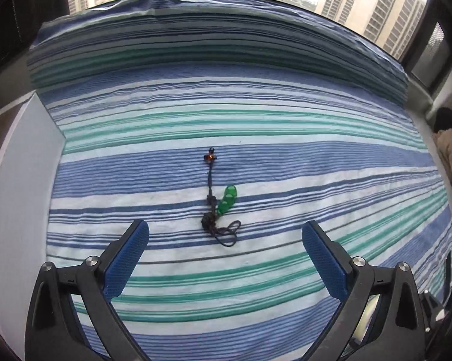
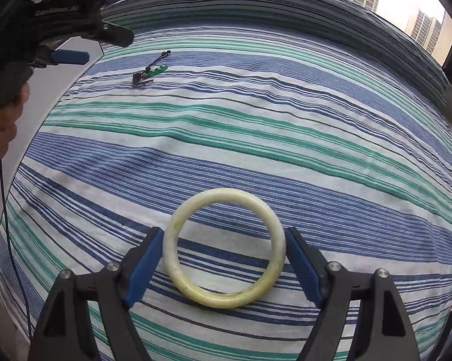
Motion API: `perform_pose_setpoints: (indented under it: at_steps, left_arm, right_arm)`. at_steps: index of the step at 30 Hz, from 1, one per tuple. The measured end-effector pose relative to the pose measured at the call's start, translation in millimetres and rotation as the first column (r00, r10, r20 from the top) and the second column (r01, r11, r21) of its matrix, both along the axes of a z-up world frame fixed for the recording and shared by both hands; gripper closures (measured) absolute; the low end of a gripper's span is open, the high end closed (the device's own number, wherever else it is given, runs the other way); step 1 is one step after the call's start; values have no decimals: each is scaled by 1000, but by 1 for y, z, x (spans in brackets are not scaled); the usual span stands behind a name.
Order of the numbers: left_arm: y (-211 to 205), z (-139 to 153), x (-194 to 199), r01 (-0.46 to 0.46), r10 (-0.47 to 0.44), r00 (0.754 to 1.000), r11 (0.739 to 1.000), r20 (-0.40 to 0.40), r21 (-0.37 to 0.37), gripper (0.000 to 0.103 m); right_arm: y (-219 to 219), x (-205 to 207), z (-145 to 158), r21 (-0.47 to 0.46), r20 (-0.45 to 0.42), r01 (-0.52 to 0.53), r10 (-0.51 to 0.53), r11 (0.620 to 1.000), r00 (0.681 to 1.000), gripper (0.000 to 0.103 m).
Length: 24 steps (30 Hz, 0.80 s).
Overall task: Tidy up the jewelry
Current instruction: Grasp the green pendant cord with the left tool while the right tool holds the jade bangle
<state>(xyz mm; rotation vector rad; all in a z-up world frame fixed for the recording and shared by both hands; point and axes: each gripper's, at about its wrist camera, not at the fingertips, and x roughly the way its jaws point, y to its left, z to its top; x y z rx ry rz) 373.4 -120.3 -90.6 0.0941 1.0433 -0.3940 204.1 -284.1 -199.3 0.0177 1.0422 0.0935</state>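
The right tongs [image 2: 224, 246] have their blue pads [image 2: 143, 266] set against the two sides of a pale, cream-coloured bangle [image 2: 225, 248], pinching it across its width; whether the bangle is lifted off the striped bedsheet [image 2: 316, 138] or still lies on it is hard to tell from this low angle. The lower arms of both tongs are cut off by the frame edges. Ahead of the left tongs [image 1: 225, 234], whose pads are spread wide and hold nothing, lies a dark corded charm [image 1: 215, 210] with green beads [image 1: 227, 199] and a small orange bead at its far end; its knots are too small to make out. From the right wrist view, the left tongs appear up to the left, partly hidden by the person's hand [image 2: 3, 120], with the charm just beyond them. A white board [image 1: 21, 180] edges the sheet to the left tongs' left, and tower blocks [image 1: 385, 9] show through the window beyond.
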Motion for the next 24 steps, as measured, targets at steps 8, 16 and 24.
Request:
perform_pose_setpoints:
  at_steps: [8,16,24]
  left_arm:
    - [-28,-38,17,39,-35,998,996,-44,86,18]
    - [-23,-46,20,25,-23,999,998,-39,63,93]
    - [12,-29,-29,66,-65,996,998,-55,4,93]
  right_arm:
    - [-3,-10,-11,32,-1,6,-6,999,1000,21]
    - [-13,-21,-11,51,1,22,-22,998,1000,21]
    - [-13,-23,-13,67,2,31,-32,997,999,21]
